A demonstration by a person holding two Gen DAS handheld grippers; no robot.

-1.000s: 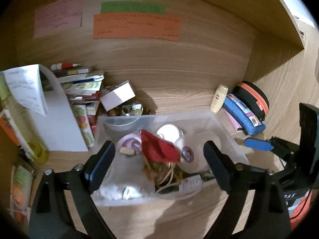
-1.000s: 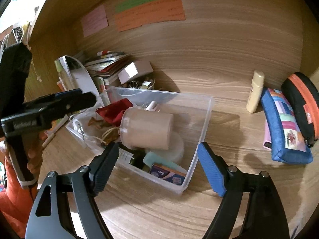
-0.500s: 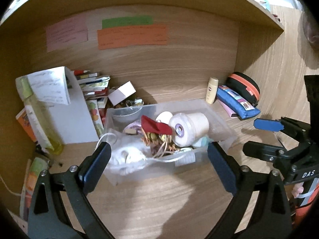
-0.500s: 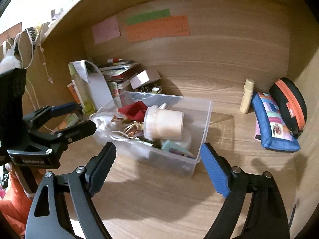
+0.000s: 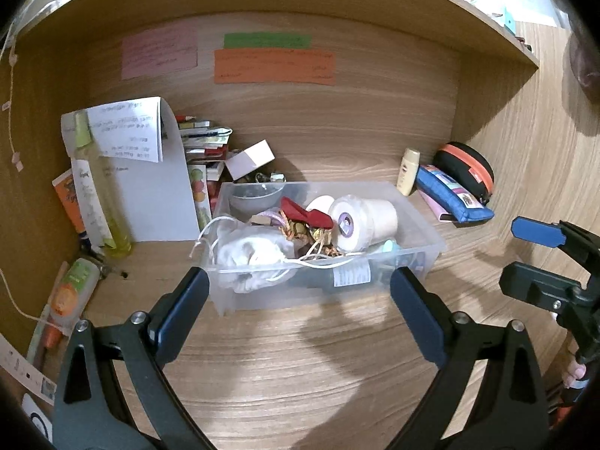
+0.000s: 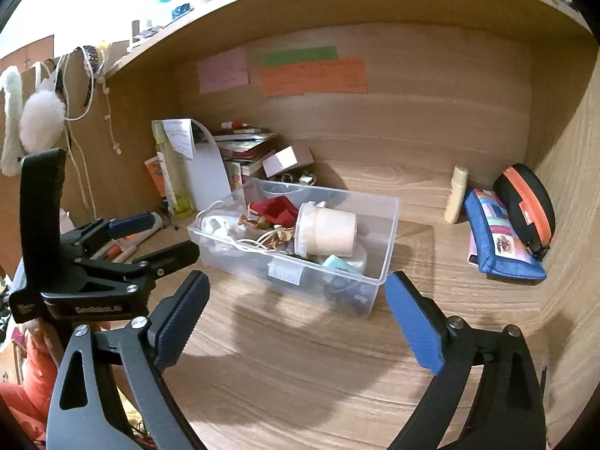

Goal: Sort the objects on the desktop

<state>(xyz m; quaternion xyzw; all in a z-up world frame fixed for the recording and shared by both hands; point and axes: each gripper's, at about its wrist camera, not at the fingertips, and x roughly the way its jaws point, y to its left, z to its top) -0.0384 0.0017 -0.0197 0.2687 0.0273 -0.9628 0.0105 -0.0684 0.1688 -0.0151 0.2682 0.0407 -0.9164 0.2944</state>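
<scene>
A clear plastic bin (image 5: 420,221) (image 6: 390,225) stands on the wooden desk, filled with a cream tape roll (image 5: 369,217) (image 6: 330,228), a red pouch (image 5: 307,213), white cloth with cord (image 5: 255,253) and other small items. My left gripper (image 5: 298,300) is open and empty, a short way in front of the bin; it also shows in the right wrist view (image 6: 153,238). My right gripper (image 6: 296,305) is open and empty in front of the bin's right end; it also shows in the left wrist view (image 5: 525,253).
A white paper holder (image 5: 150,183) with a yellow-green bottle (image 5: 99,195), a stack of books (image 5: 204,138) and a white box (image 5: 249,159) stand at the back left. A cream tube (image 5: 408,172), blue pencil case (image 5: 453,198) and black-orange case (image 5: 465,167) lie at the right.
Both grippers have pulled back from the bin, which now sits farther off and smaller in both views. Both stay open and empty.
</scene>
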